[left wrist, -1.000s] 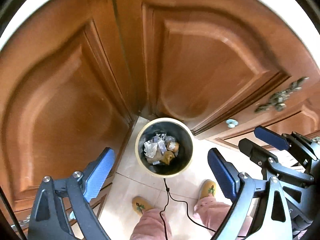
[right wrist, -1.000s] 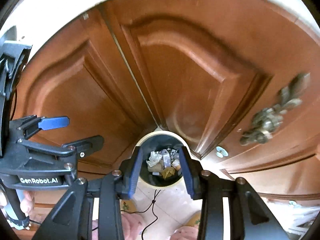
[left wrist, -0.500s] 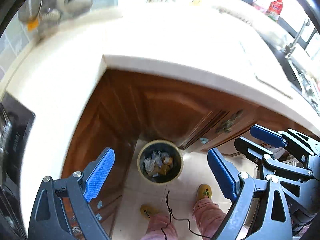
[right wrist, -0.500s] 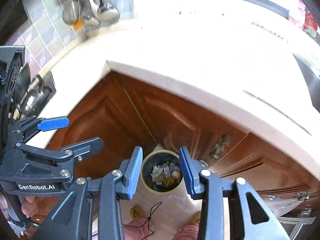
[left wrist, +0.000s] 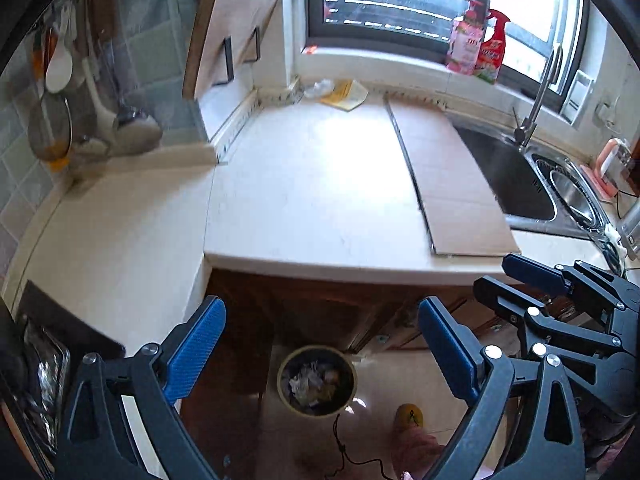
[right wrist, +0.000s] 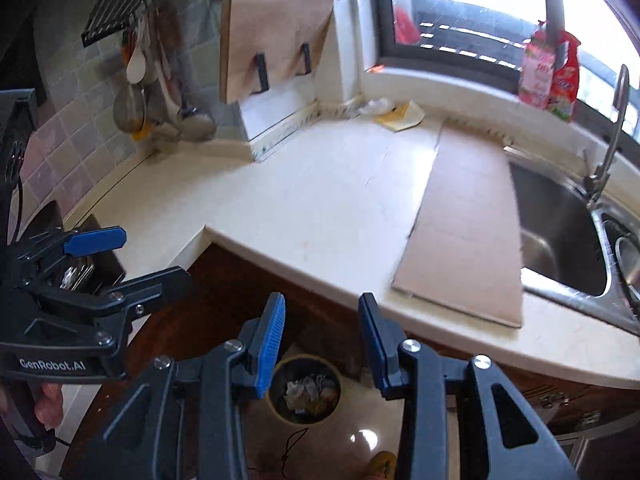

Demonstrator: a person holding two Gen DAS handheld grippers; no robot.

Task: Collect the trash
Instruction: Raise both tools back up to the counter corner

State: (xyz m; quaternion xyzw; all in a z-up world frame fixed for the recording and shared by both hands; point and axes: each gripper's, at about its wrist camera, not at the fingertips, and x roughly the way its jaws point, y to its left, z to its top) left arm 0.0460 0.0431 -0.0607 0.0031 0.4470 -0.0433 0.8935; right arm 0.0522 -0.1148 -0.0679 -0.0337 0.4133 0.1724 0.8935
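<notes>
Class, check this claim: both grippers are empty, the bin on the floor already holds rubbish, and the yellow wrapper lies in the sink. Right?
Not quite. The yellow wrapper lies on the counter below the window, not in the sink; the left wrist view shows it. The left gripper and right gripper are empty, and the bin holds rubbish.

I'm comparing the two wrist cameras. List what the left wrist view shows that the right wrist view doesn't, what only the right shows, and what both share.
Only the left: a pink object on the counter beyond the sink.
Only the right: a black wire rack above the hanging utensils.
Both: the trash bin on the floor, yellow packet by the window, cardboard sheet, both empty grippers.
</notes>
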